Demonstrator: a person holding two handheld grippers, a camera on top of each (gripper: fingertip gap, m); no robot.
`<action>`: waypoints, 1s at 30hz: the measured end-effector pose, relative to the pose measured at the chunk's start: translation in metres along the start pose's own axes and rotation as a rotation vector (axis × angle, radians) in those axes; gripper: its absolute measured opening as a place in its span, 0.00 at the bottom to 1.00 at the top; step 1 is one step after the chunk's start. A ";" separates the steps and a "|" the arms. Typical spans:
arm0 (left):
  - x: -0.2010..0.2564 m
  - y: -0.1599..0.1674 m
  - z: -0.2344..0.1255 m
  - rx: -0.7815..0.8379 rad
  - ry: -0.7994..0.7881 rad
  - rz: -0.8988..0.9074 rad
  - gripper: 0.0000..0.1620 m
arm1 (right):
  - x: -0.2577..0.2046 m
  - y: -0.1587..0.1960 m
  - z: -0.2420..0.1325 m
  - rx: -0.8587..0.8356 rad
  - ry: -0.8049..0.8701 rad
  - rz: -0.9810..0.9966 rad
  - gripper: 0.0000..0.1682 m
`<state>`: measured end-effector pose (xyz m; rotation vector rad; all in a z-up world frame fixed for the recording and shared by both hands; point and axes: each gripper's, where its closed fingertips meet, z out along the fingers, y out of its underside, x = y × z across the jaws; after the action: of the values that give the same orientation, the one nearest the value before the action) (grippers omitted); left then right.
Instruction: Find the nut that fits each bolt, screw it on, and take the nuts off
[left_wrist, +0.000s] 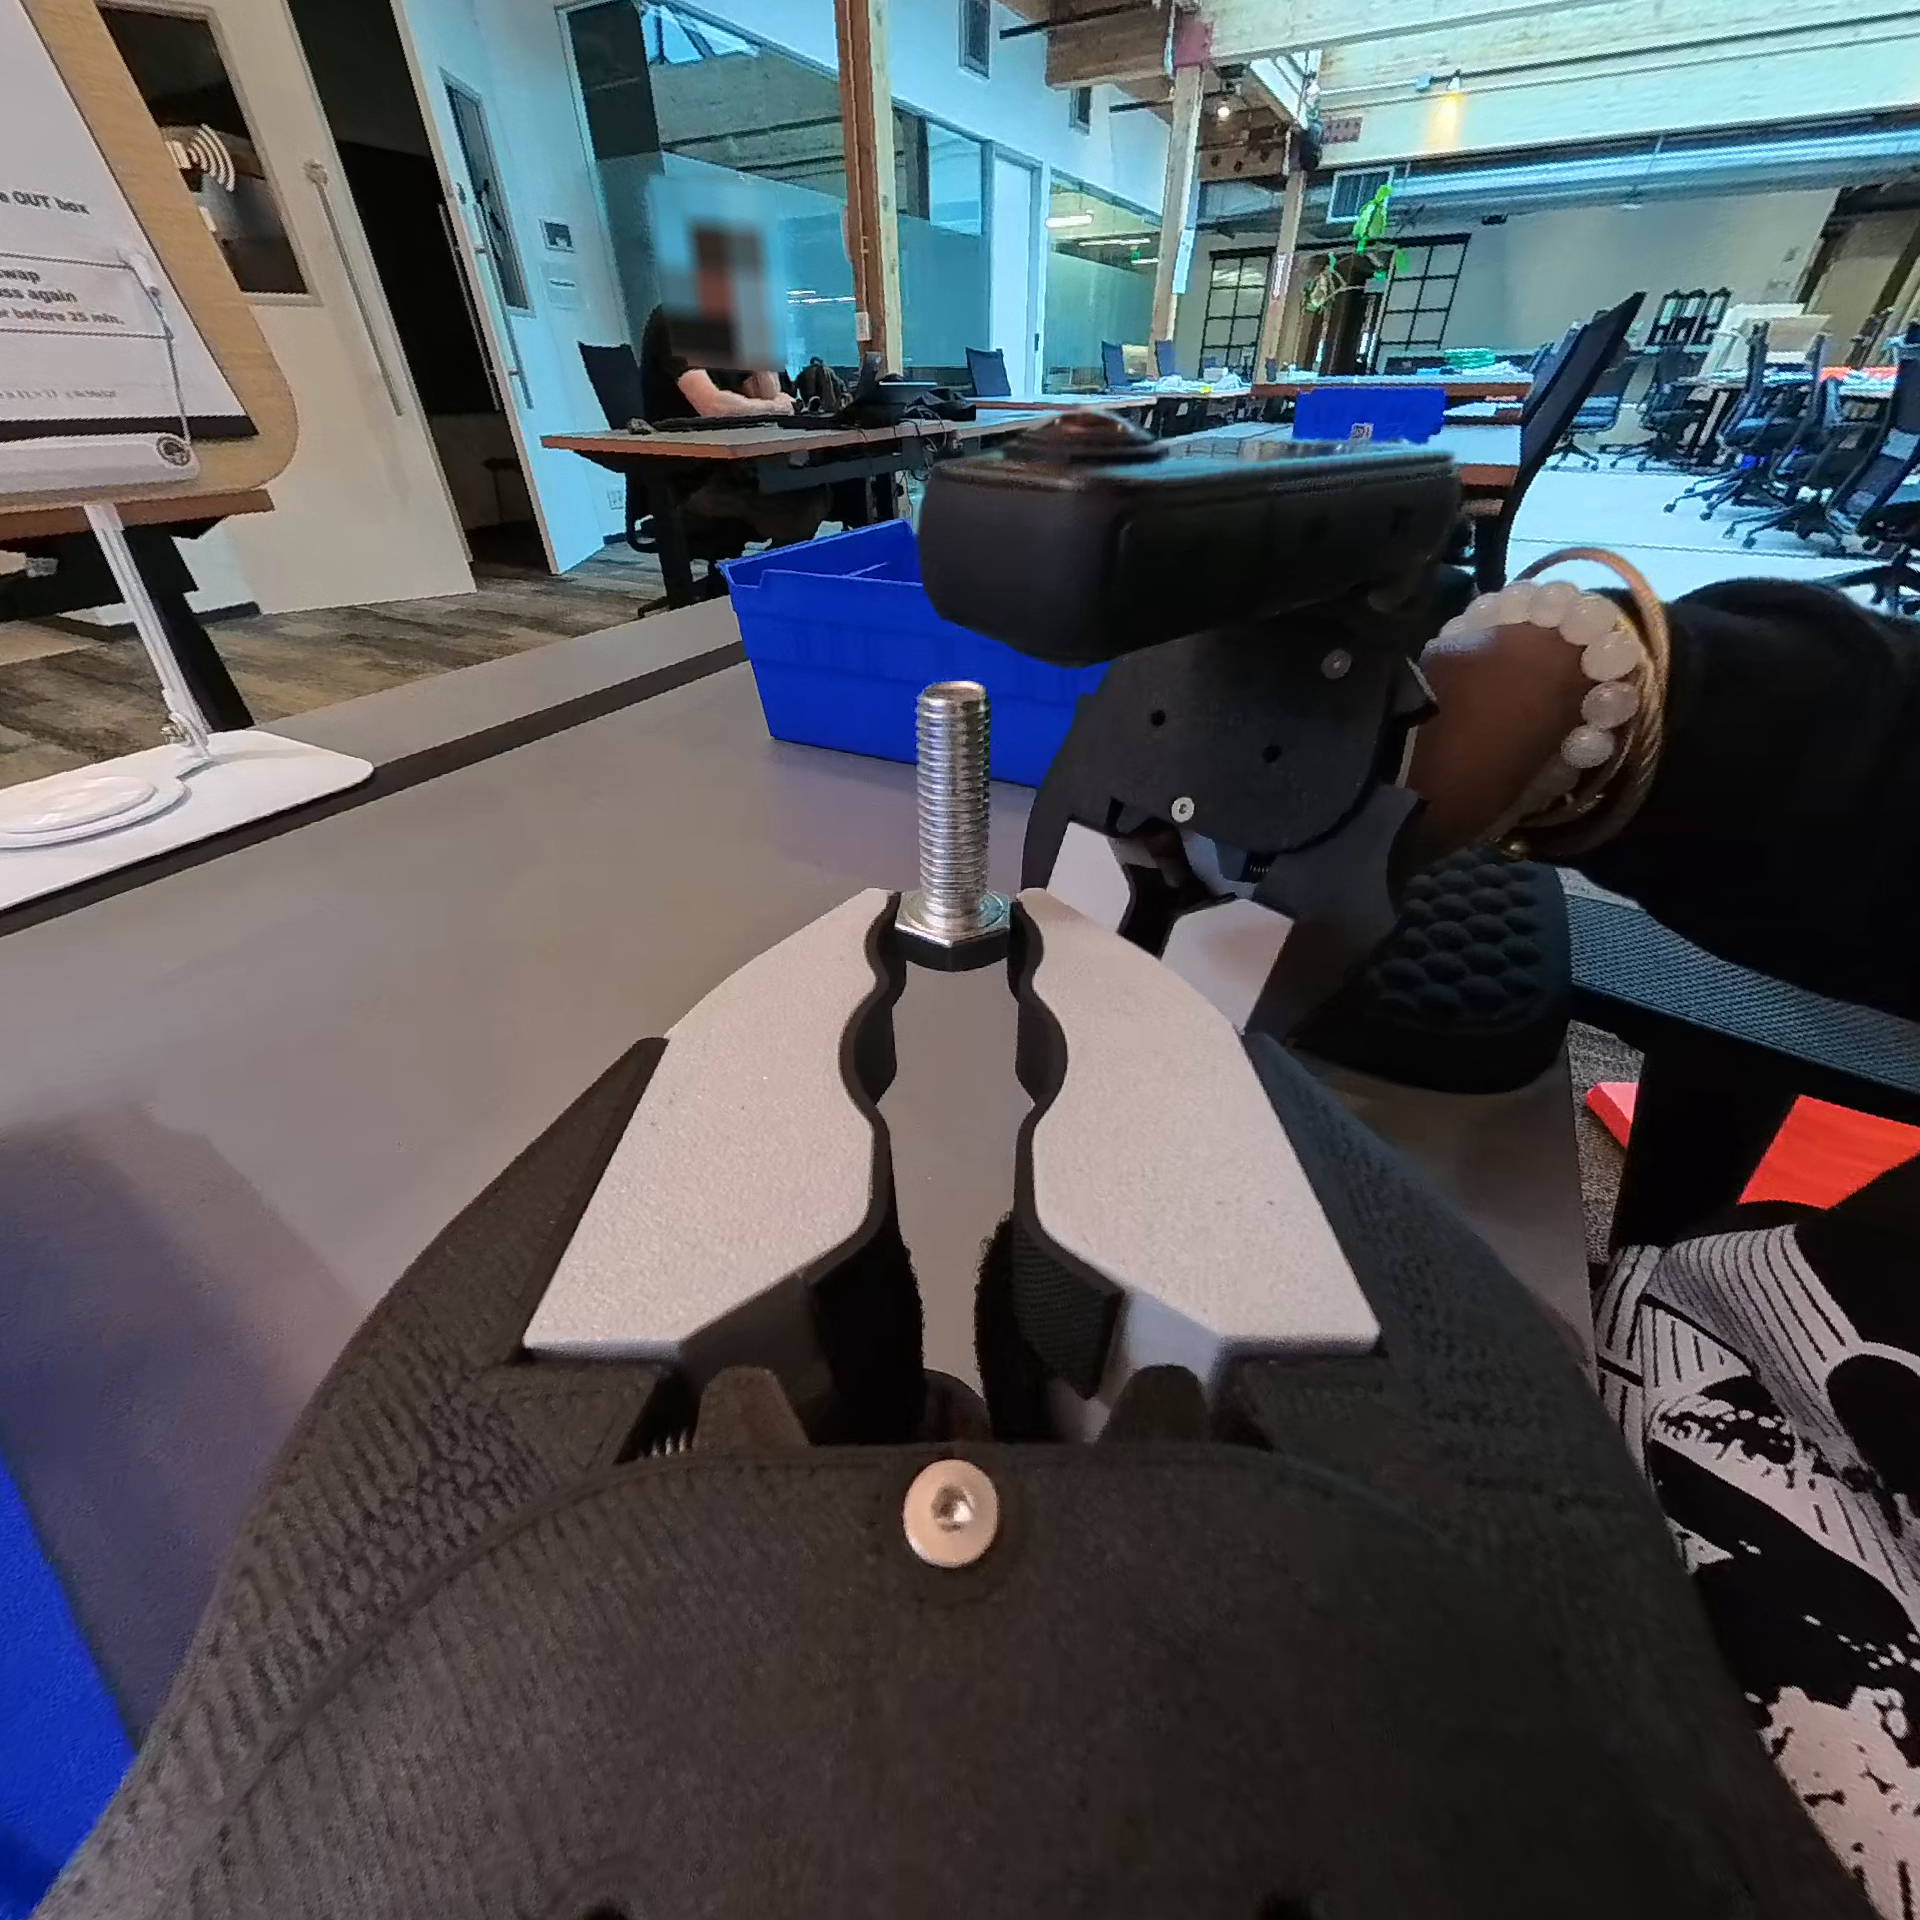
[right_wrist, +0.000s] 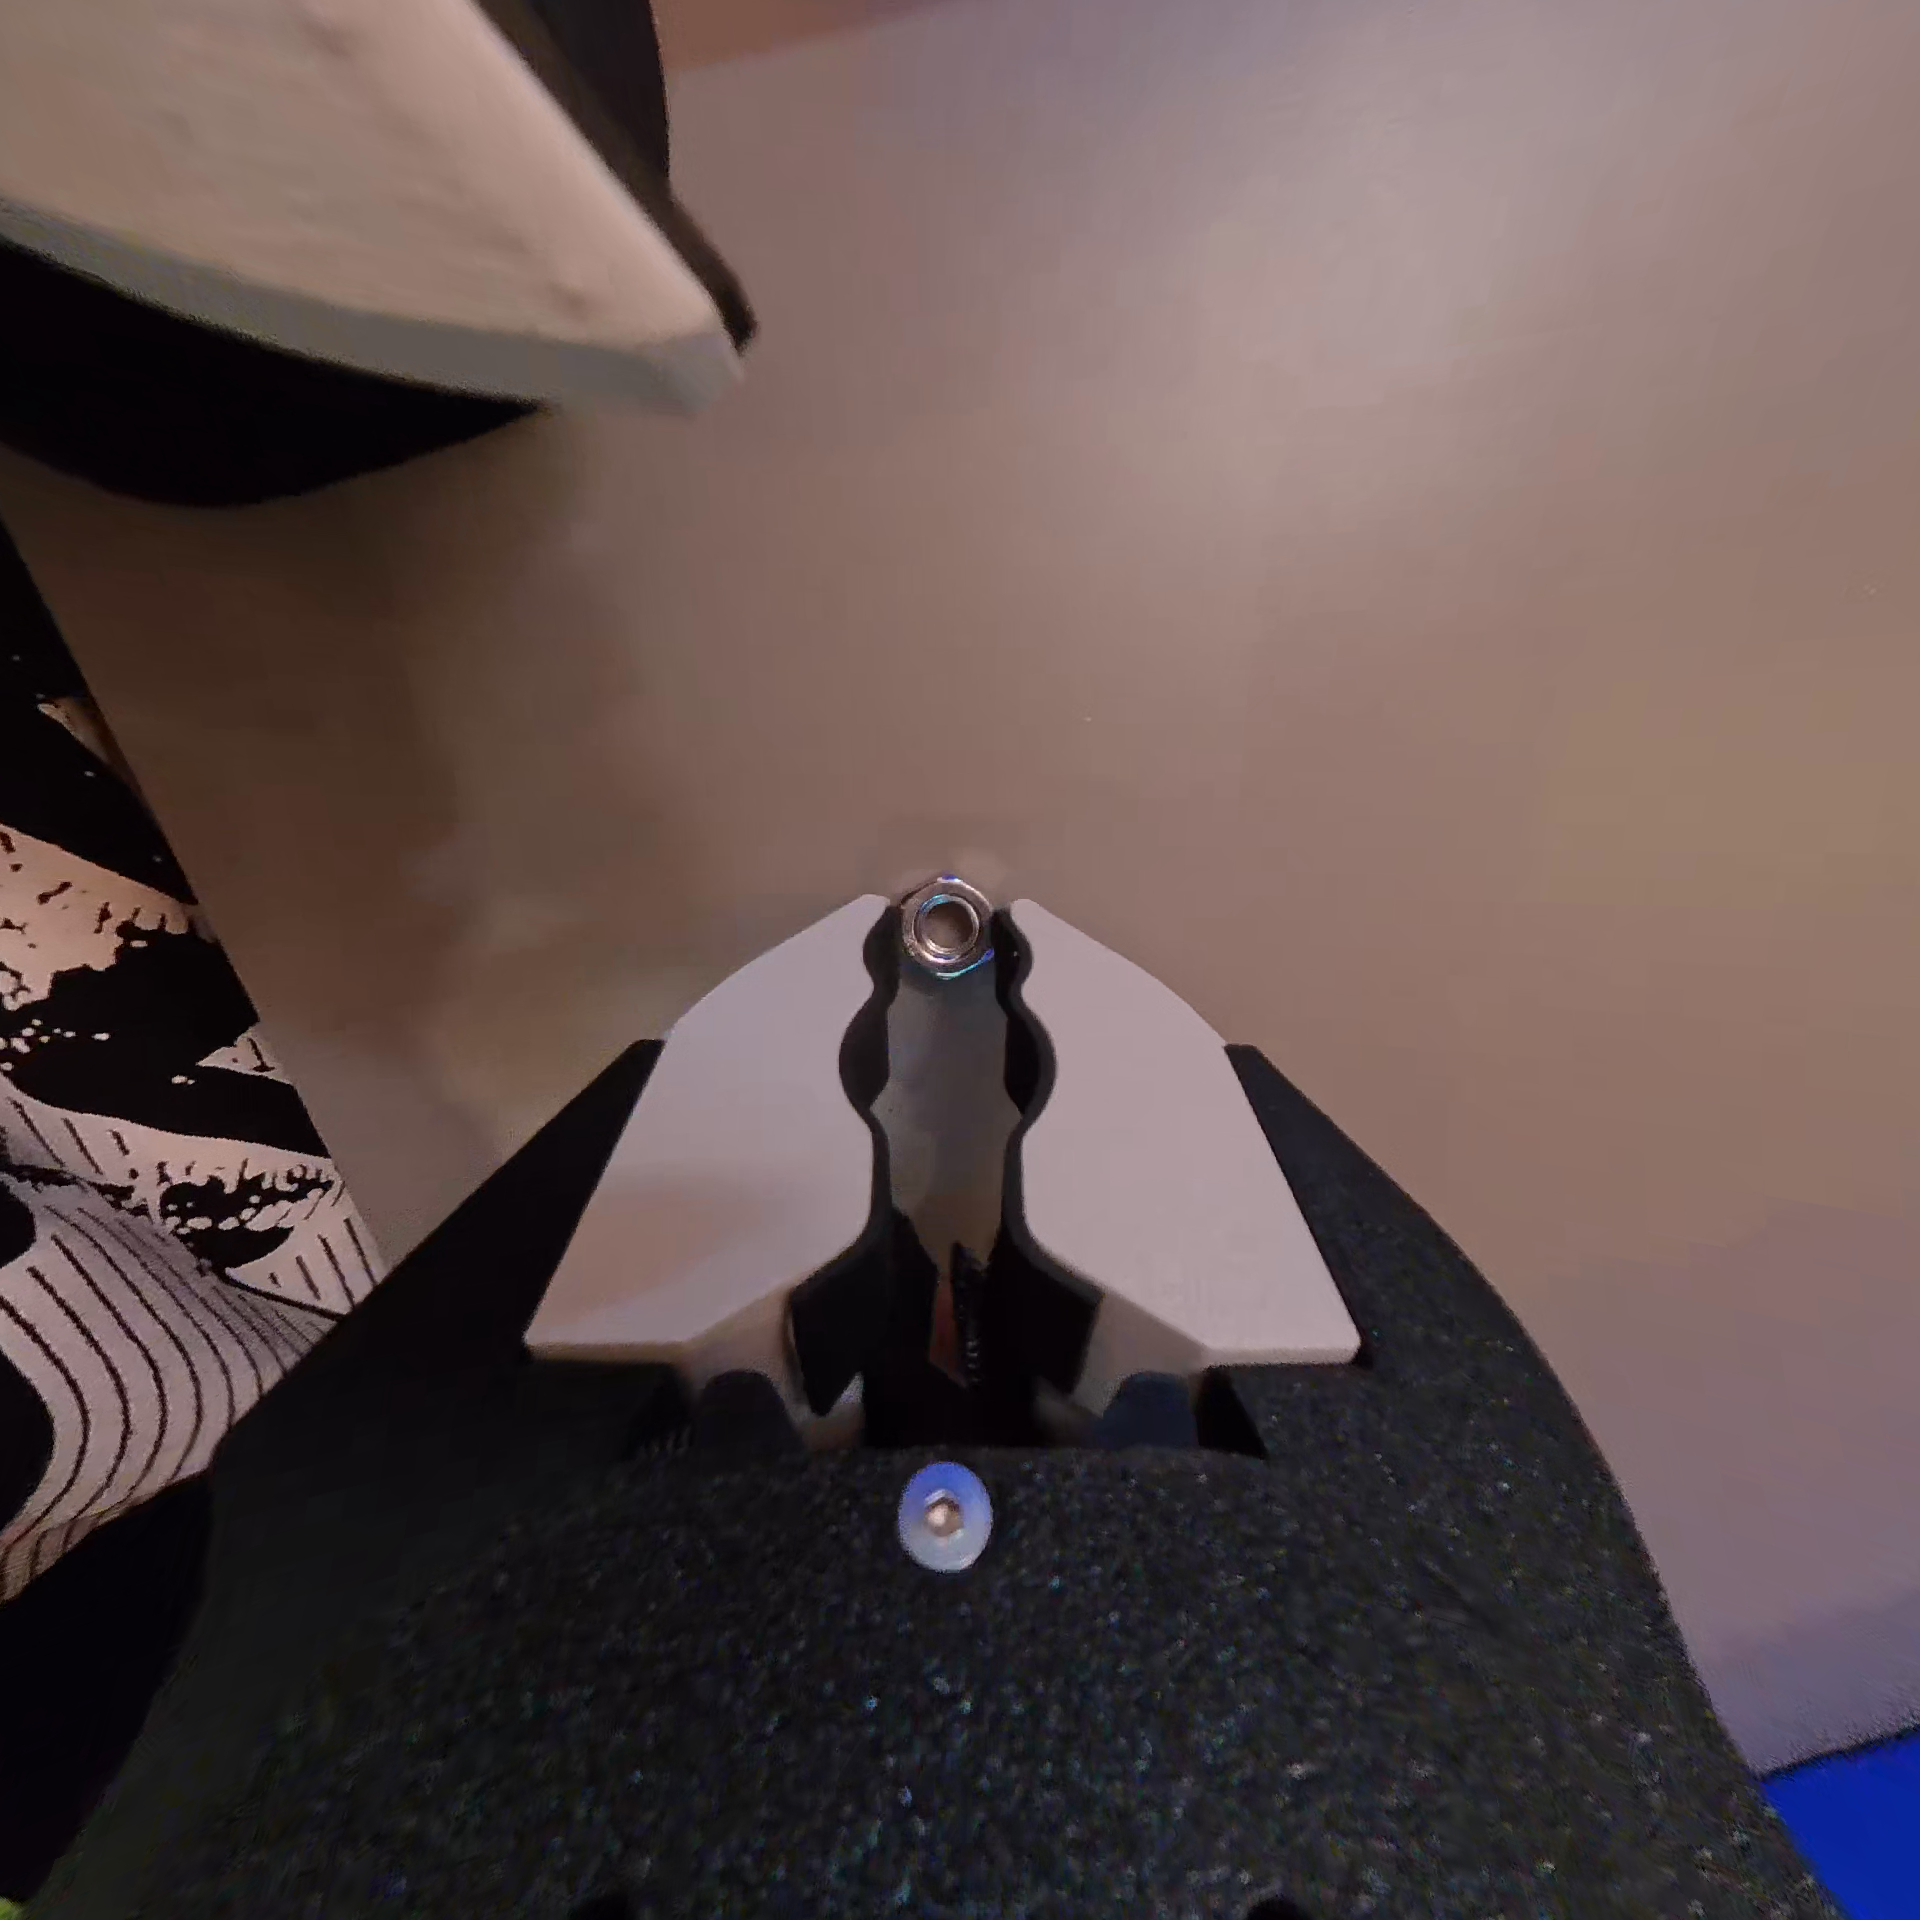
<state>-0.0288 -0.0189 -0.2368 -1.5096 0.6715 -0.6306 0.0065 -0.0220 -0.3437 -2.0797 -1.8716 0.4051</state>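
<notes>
Two tools pinching: left tool (left_wrist: 953, 920) grips upright bolt (left_wrist: 952, 805); right tool (right_wrist: 943, 925) grips nut (right_wrist: 943, 928).

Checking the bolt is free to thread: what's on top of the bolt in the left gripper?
Nothing sits on the bolt; its threaded shaft stands bare, head clamped in the left gripper. The head's underside is hidden.

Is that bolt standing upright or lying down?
Upright. The left tongs grip the bolt by its hex head, and its threaded shaft points straight up above the grey table.
</notes>
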 end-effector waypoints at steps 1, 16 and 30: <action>0.001 0.000 0.000 -0.001 0.006 -0.001 0.12 | 0.000 0.000 0.000 0.009 -0.006 -0.015 0.10; 0.037 0.016 0.003 -0.113 0.282 0.034 0.12 | -0.026 -0.075 -0.130 0.334 -0.298 -0.687 0.11; 0.042 0.017 0.001 -0.121 0.322 0.030 0.12 | -0.042 -0.081 -0.108 0.127 -0.370 -0.975 0.11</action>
<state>-0.0004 -0.0492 -0.2546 -1.5203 0.9910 -0.8317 -0.0268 -0.0602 -0.2114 -0.8417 -2.6819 0.6314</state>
